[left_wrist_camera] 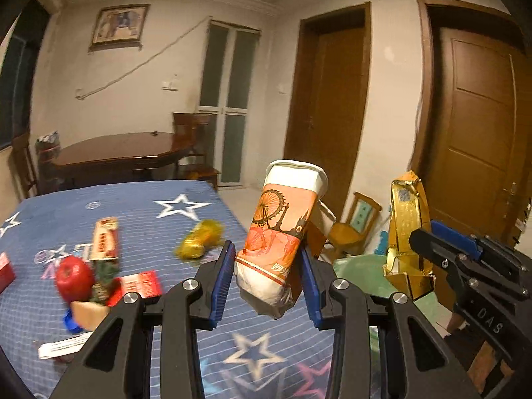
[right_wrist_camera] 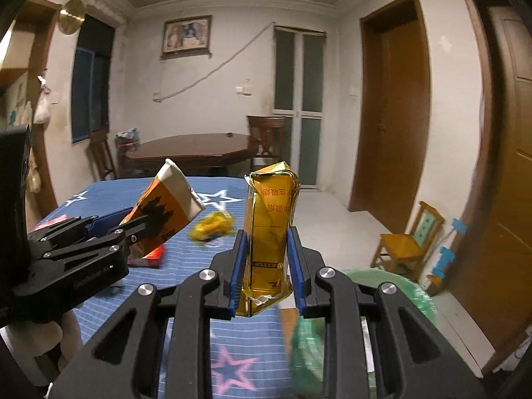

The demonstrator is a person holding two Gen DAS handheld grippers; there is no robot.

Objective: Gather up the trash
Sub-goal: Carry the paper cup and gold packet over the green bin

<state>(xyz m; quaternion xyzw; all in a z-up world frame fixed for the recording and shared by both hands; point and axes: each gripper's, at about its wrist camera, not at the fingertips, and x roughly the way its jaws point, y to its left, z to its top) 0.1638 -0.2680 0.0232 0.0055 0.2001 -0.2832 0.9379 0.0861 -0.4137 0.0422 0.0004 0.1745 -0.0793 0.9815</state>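
Note:
My left gripper (left_wrist_camera: 266, 266) is shut on a crumpled orange-and-white paper cup (left_wrist_camera: 282, 229), held upright above the blue star-patterned bed cover (left_wrist_camera: 186, 219). My right gripper (right_wrist_camera: 267, 262) is shut on a crushed gold cigarette pack (right_wrist_camera: 269, 229), also upright. In the left wrist view the gold pack (left_wrist_camera: 407, 229) and the right gripper (left_wrist_camera: 429, 249) appear at the right. In the right wrist view the cup (right_wrist_camera: 166, 209) and the left gripper (right_wrist_camera: 129, 229) appear at the left. A green bin (right_wrist_camera: 382, 296) lies low right, beside the bed.
On the cover lie a yellow wrapper (left_wrist_camera: 199, 239), a red apple (left_wrist_camera: 74, 277), red packets (left_wrist_camera: 139, 282) and a long snack wrapper (left_wrist_camera: 106, 237). A small wooden chair (right_wrist_camera: 409, 242) stands by brown doors (right_wrist_camera: 395, 113). A dark table (right_wrist_camera: 189, 149) stands behind the bed.

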